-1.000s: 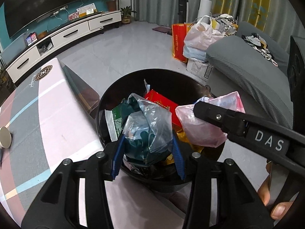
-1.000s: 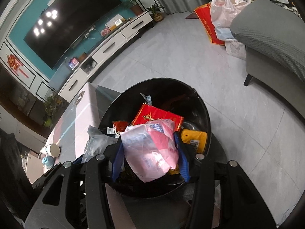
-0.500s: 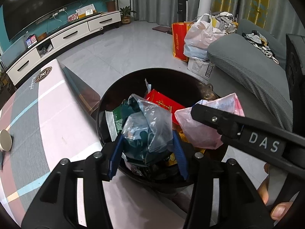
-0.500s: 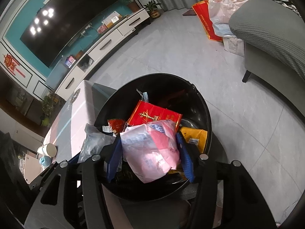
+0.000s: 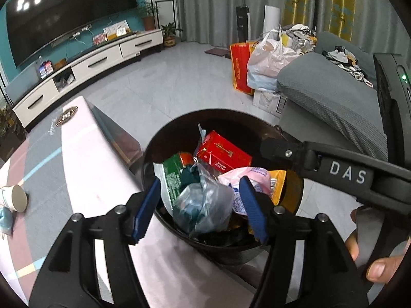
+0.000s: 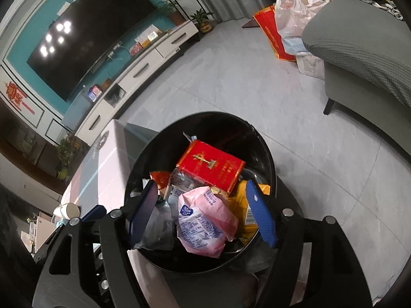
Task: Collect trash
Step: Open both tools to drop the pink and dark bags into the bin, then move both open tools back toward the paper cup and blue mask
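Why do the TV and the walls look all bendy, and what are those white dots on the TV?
Left wrist view: the fisheye lens curves the TV and cabinet; the dots are lamp glare on its dark screen. Right wrist view: same bending and glare on the TV, dark corners, while the bin in the middle stays sharp.

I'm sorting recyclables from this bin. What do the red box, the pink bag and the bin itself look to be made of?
Red box: apparently glossy printed cardboard, with crisp flat faces and gold print. Pink bag: thin plastic film, crinkled and shiny, with blue print. Bin: black with a smooth glossy inner wall, probably hard plastic, though coated metal can't be ruled out.
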Available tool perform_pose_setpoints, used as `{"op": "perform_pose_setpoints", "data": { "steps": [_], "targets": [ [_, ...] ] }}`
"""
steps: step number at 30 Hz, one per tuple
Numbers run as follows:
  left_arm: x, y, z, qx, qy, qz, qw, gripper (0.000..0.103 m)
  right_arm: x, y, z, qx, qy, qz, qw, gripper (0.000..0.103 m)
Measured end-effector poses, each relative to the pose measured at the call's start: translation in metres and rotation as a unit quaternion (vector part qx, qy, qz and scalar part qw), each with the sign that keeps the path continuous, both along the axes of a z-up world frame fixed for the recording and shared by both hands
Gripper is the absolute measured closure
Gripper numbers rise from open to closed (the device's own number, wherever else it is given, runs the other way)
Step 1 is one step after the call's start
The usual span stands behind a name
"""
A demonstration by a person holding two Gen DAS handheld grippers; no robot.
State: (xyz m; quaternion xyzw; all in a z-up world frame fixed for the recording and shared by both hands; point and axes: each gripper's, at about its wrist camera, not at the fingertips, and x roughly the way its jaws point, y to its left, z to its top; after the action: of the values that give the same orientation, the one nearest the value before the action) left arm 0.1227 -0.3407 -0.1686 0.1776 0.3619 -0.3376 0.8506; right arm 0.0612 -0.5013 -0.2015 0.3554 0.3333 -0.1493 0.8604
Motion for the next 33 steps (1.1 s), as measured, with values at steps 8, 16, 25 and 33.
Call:
{"op": "perform_pose_setpoints", "data": {
  "steps": [8, 16, 25, 33],
  "targets": [
    [-0.007, 0.019, 0.015, -0.011, -0.025, 0.006, 0.9996, 0.025, -0.009, 0.001, 0.013, -0.006, -0.025, -0.008, 1.000, 0.033],
    [-0.008, 0.042, 0.024, -0.030, -0.024, 0.023, 0.9990, 0.019, -0.009, 0.005, 0.020, -0.022, -0.038, -0.006, 0.999, 0.023],
    [-0.004, 0.098, 0.028, -0.057, -0.018, 0.065, 0.9961, 0.012, 0.007, 0.033, 0.025, -0.031, -0.049, 0.056, 0.997, 0.021],
    [0.023, 0.205, 0.017, -0.071, -0.002, 0.167, 0.9833, 0.012, 0.035, 0.099, 0.039, -0.081, -0.057, 0.139, 0.985, 0.021]
  ]
}}
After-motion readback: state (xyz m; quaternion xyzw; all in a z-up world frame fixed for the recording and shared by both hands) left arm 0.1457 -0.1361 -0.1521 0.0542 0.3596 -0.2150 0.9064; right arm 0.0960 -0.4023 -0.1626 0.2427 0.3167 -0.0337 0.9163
